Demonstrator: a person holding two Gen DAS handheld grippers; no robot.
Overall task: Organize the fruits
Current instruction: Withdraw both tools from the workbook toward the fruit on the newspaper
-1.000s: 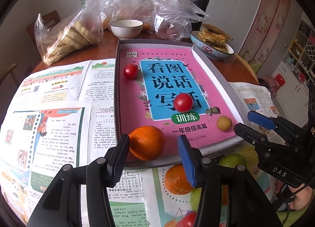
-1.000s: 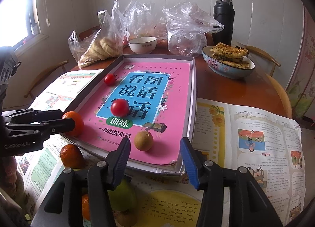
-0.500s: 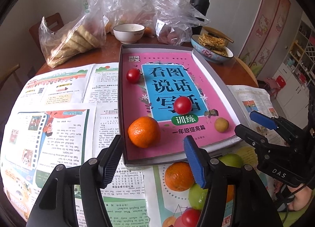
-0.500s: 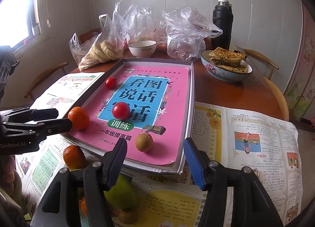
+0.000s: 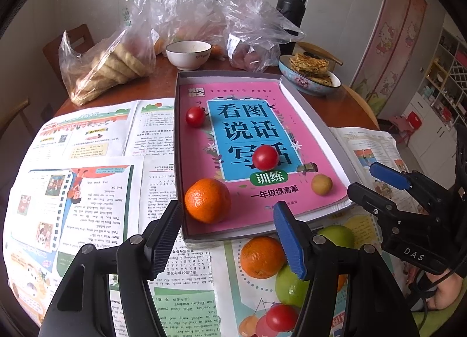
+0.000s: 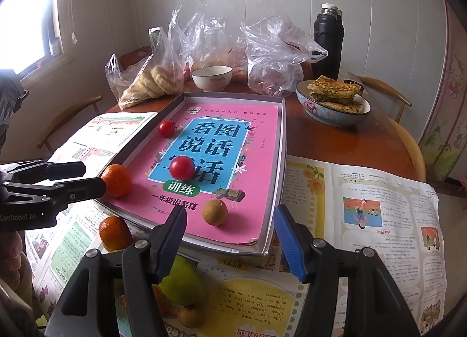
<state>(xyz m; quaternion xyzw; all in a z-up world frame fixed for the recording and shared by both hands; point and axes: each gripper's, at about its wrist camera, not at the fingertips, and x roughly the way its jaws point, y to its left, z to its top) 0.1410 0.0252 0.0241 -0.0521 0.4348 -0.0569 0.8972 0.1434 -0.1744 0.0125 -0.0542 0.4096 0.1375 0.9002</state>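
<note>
A grey tray [image 5: 316,121] [image 6: 275,188] lined with a pink book holds an orange [image 5: 207,200] [image 6: 117,180], two red tomatoes [image 5: 265,157] [image 5: 195,116] and a small brown fruit [image 5: 321,184] [image 6: 215,212]. In front of the tray, on the newspaper, lie another orange [image 5: 261,256] [image 6: 114,233], green fruits [image 5: 290,288] [image 6: 182,281], a tomato [image 5: 280,318] and a small brown fruit [image 6: 191,316]. My left gripper [image 5: 229,237] is open and empty, just short of the tray's orange. My right gripper [image 6: 230,239] is open and empty at the tray's near edge.
At the back of the round wooden table stand plastic bags of food [image 5: 111,65], a white bowl [image 5: 188,54], a bowl of flatbread [image 5: 309,77] and a black thermos [image 5: 290,18]. Open newspapers [image 5: 87,167] [image 6: 364,205] cover the table's near half. Chairs ring the table.
My left gripper has let go of the orange in the tray and drawn back and up. My right gripper has also drawn back a little.
</note>
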